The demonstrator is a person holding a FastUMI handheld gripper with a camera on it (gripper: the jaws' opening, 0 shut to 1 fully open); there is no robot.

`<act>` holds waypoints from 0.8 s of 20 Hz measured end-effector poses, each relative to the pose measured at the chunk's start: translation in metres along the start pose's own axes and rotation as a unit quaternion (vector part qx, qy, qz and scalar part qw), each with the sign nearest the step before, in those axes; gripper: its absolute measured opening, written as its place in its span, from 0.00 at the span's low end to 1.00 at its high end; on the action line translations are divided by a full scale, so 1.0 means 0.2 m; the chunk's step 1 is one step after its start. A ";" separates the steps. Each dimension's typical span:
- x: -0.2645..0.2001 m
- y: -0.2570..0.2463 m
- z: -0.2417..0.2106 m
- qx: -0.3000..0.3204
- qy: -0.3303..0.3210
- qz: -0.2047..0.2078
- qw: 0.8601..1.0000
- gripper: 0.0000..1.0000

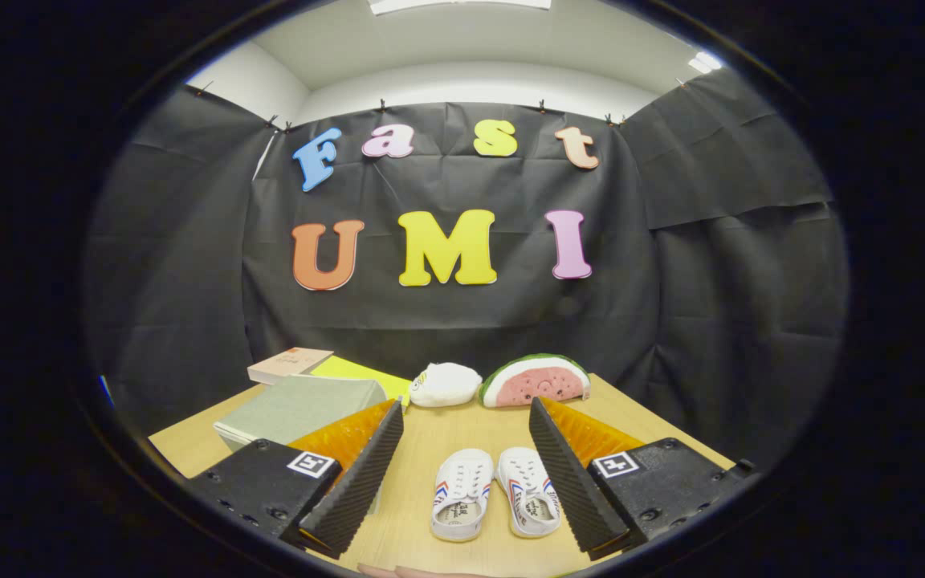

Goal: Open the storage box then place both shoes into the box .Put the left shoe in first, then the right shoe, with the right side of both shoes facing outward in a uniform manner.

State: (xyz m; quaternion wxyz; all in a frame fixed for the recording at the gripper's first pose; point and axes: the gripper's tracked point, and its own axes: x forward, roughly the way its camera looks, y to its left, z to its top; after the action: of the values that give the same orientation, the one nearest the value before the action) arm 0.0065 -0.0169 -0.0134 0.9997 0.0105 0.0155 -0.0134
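My tongs [466,417] hang wide open over the table [422,449], gripping nothing, with two white shoes between the fingers.

My left finger [362,474] cuts off the near corner of the grey storage box [298,409], whose lid lies shut just ahead of that finger; a yellow sheet [358,373] and one book [290,364] peek out beyond it, partly covered. The print inside the shoes is too small for me to make out. I count two shoes, the left shoe [462,491] and the right shoe [528,490], side by side, toes pointing away from me, touching neither finger. Beyond the fingertips lie one white plush toy [445,384] and one watermelon-slice plush [535,380].
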 end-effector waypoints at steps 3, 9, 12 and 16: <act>0.03 -0.01 -0.03 -0.001 0.006 -0.002 1.000 1.00; 0.13 0.01 -0.05 0.015 0.029 0.022 0.999 1.00; 0.22 0.06 -0.07 0.037 0.054 0.056 0.996 1.00; 0.37 0.18 -0.07 0.076 0.104 0.128 0.983 1.00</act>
State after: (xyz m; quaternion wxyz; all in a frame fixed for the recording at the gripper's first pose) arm 0.0809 0.0167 -0.0297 0.9825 0.0893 0.1165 0.1148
